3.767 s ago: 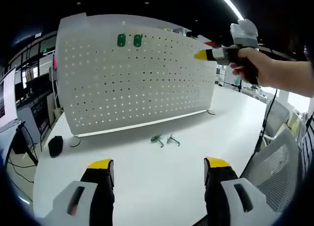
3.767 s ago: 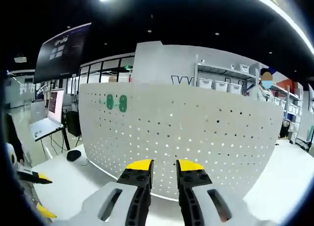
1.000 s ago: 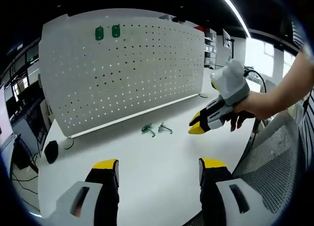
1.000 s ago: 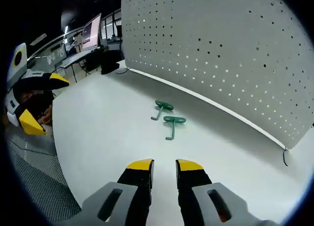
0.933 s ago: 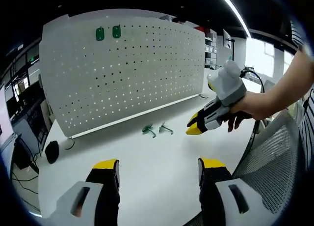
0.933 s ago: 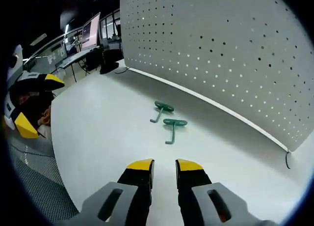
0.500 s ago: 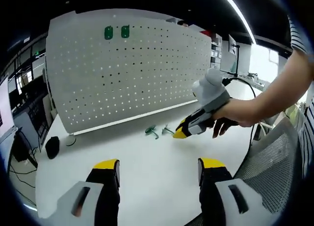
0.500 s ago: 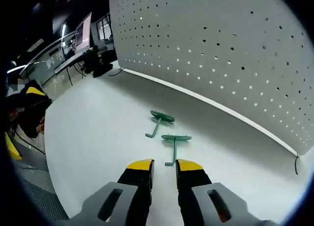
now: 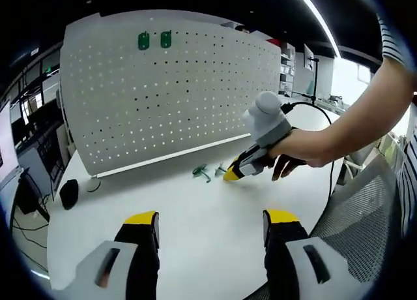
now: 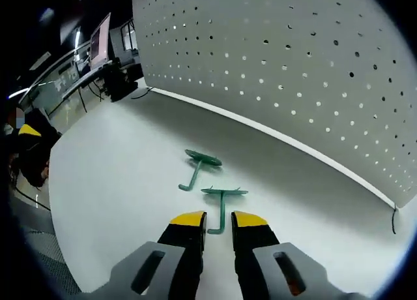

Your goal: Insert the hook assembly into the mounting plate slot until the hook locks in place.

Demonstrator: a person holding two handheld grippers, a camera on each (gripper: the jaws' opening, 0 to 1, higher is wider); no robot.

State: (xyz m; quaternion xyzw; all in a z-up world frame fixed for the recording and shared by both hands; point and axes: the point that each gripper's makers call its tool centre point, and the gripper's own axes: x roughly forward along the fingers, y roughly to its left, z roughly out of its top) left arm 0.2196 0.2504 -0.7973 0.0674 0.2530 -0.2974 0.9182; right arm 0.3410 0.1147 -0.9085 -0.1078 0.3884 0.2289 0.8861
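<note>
I brought my right tool (image 10: 218, 219) down from high up by the white board to low over the worktop (image 10: 117, 182). Now its yellow tips sit on each side of the near green hook (image 10: 220, 205), at the bottom middle of the right gripper view. In the left gripper view it slid from upper right to the middle.

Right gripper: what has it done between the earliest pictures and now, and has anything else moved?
The right gripper has come down from in front of the pegboard to the table; its jaws, a little apart, now straddle the stem of the nearer green hook. Nothing is gripped yet. The other hook lies as before, the two green hooks on the board remain, and the left gripper stays open and low.
</note>
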